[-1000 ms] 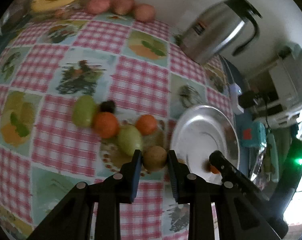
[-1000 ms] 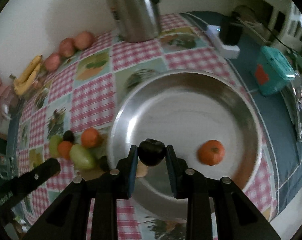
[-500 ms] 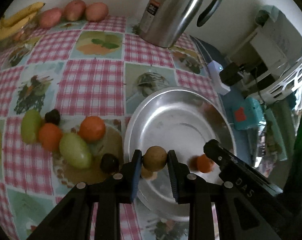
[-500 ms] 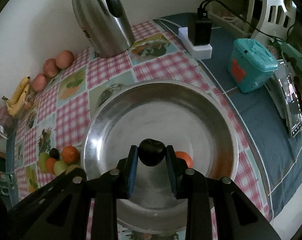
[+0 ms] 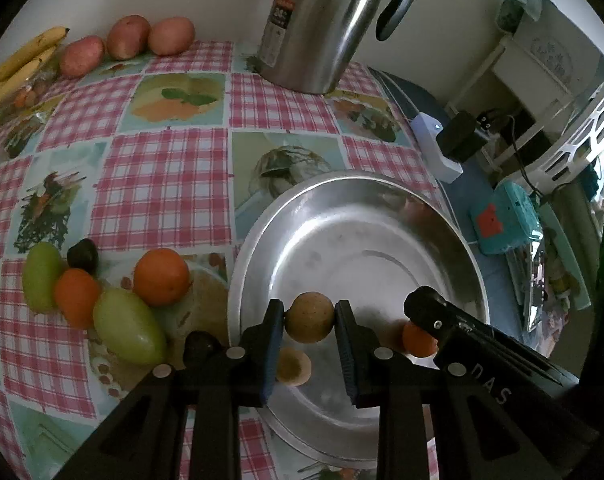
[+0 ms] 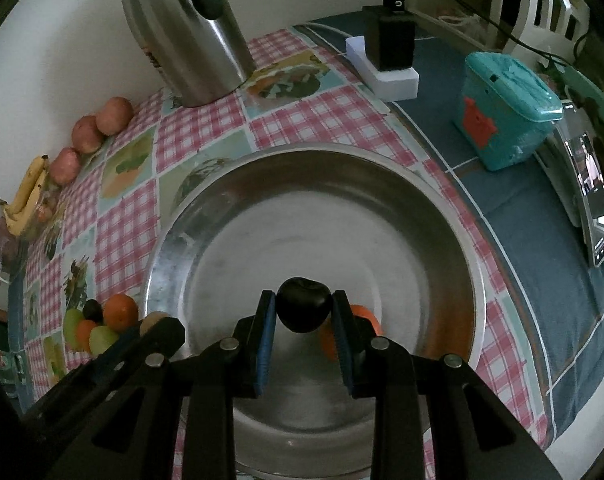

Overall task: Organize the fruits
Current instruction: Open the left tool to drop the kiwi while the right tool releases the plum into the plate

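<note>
My left gripper point(image 5: 309, 322) is shut on a round brown fruit point(image 5: 309, 317), held over the near left rim of a wide steel bowl point(image 5: 366, 216). My right gripper point(image 6: 303, 312) is shut on a dark plum point(image 6: 302, 308), above the bowl's point(image 6: 261, 184) floor. One orange point(image 6: 364, 314) lies in the bowl behind the right fingers, also seen as the orange point(image 5: 418, 340) in the left wrist view. On the checked cloth left of the bowl lie two oranges point(image 5: 161, 276), two green fruits point(image 5: 127, 326), dark plums point(image 5: 83, 254) and another brown fruit point(image 5: 293, 366).
A steel jug point(image 5: 326, 20) stands at the back by the wall. Red apples point(image 5: 125, 38) and bananas point(image 5: 17, 64) sit at the far left corner. A white power block with charger point(image 6: 390, 56), a teal box point(image 6: 506, 112) and a phone point(image 6: 594, 200) lie right of the bowl.
My left gripper lifted the brown fruit from the pile and carried it right, over the bowl's rim. My right gripper with the plum moved further over the bowl, now covering part of the orange.
</note>
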`<control>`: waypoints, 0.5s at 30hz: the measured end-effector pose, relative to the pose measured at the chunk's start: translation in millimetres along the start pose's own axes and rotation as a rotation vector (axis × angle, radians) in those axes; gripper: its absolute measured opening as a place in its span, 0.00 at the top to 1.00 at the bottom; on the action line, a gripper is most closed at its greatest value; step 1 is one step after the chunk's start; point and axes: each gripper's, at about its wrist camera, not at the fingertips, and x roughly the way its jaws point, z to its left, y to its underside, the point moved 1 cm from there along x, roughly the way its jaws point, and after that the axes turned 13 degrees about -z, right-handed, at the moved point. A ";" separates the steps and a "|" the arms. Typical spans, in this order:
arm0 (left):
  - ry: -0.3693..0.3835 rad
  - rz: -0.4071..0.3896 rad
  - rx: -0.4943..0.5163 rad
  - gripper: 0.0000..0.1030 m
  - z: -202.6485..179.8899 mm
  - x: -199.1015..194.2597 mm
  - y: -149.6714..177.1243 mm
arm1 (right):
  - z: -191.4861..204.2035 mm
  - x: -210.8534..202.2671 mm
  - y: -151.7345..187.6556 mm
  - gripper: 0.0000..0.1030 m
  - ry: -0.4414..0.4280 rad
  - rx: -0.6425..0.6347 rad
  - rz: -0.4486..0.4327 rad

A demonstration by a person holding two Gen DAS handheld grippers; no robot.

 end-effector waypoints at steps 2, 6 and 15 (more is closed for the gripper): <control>-0.004 0.000 0.004 0.72 -0.3 -0.1 -0.8 | 1.0 1.1 -0.4 0.71 0.005 -0.004 0.000; -0.014 -0.001 0.013 0.70 -1.0 -1.6 -2.6 | 1.9 -0.1 -0.7 0.71 0.009 -0.008 0.002; 0.000 -0.001 0.013 0.66 -2.0 -11.3 -7.8 | 2.7 -10.4 -4.2 0.71 0.028 -0.012 -0.017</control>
